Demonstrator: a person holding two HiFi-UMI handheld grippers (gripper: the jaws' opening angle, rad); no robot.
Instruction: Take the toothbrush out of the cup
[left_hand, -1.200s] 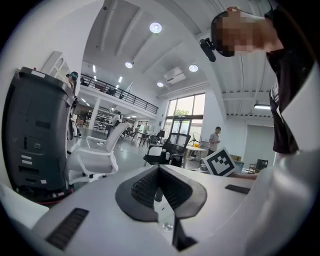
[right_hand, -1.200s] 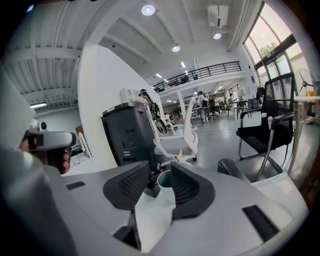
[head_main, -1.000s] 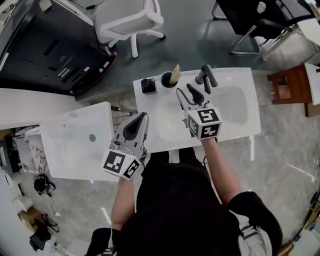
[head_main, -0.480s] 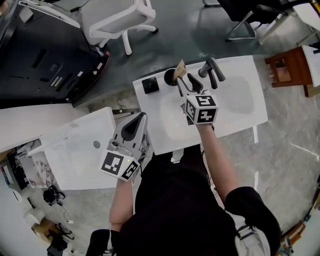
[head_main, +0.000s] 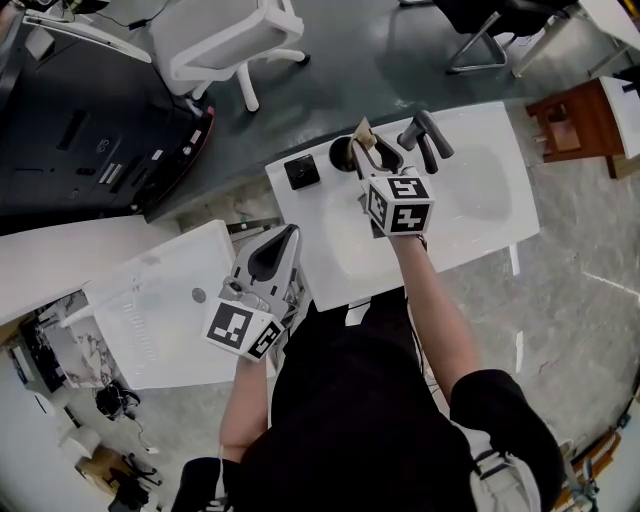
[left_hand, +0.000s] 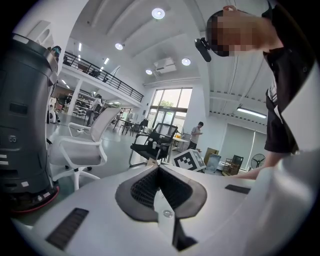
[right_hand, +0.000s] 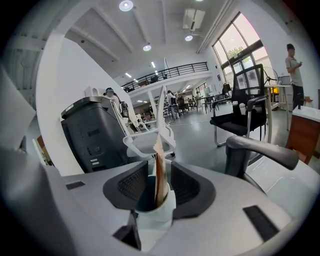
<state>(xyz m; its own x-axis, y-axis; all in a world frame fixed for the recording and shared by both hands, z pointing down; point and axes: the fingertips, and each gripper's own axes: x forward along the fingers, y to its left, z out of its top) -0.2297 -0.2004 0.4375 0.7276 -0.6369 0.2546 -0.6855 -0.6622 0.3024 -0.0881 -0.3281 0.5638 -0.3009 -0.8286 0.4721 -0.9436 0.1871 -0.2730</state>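
1. Right tool (right_hand: 159, 170): closing but not yet clenched, gripping nothing so far.
2. Directly between its pads: the toothbrush (right_hand: 159, 147), upright, long axis nearly vertical.
3. Standing in the cup (right_hand: 156, 220), just ahead of and below the tips, at the far side of the tabletop (head_main: 330, 240).
4. Left tool (left_hand: 159, 166): clenched on nothing, well apart at the near edge, clearly the farther one.
5. Probably only a pinch needed, then a straight lift upward.

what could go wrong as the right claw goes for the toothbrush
The right claw is closing around the toothbrush just above the cup rim; it may catch the rim and tip the cup. The thin toothbrush could slip from the pads. The faucet stands close by and might be bumped.
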